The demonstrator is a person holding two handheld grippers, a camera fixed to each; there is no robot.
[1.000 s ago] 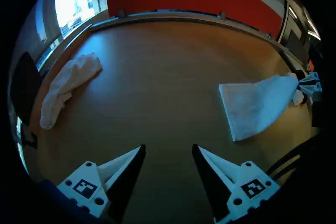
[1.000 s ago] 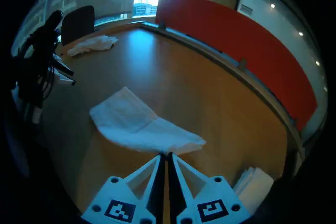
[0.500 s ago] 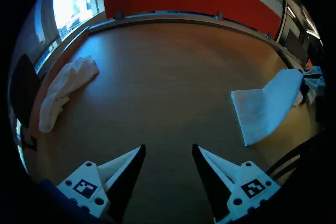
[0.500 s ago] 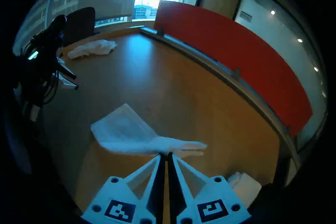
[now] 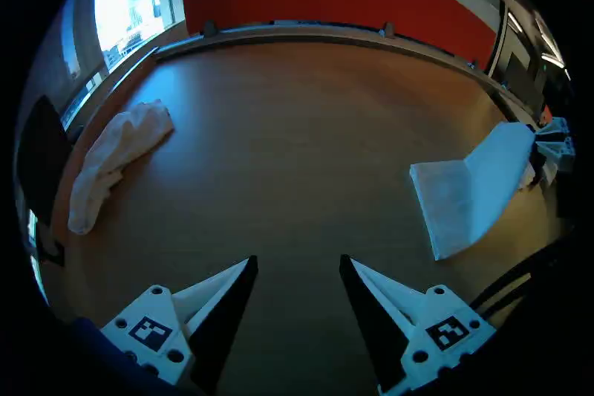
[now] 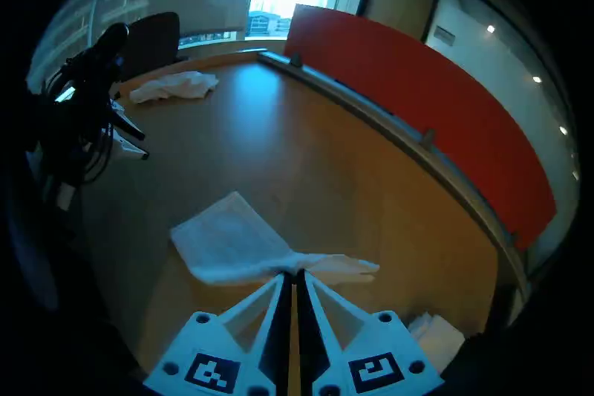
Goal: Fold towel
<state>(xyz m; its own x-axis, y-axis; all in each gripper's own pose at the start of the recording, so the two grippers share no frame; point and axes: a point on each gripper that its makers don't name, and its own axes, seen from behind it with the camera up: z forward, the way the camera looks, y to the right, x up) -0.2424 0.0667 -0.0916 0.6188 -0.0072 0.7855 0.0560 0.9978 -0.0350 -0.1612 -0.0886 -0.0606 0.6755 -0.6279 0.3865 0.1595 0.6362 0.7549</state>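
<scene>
We pinched one edge of the towel [image 6: 223,236] in the right gripper [image 6: 295,277], shut tight on it, low in the frame's middle. The rest lay on the table [image 6: 297,136]. We needed to carry that edge straight over and match the corners. The left gripper [image 5: 297,266] was wide and held nothing. Its view showed the lifted half sloping up at right. The right gripper view showed a folded cloth [image 6: 434,333] at lower right.
</scene>
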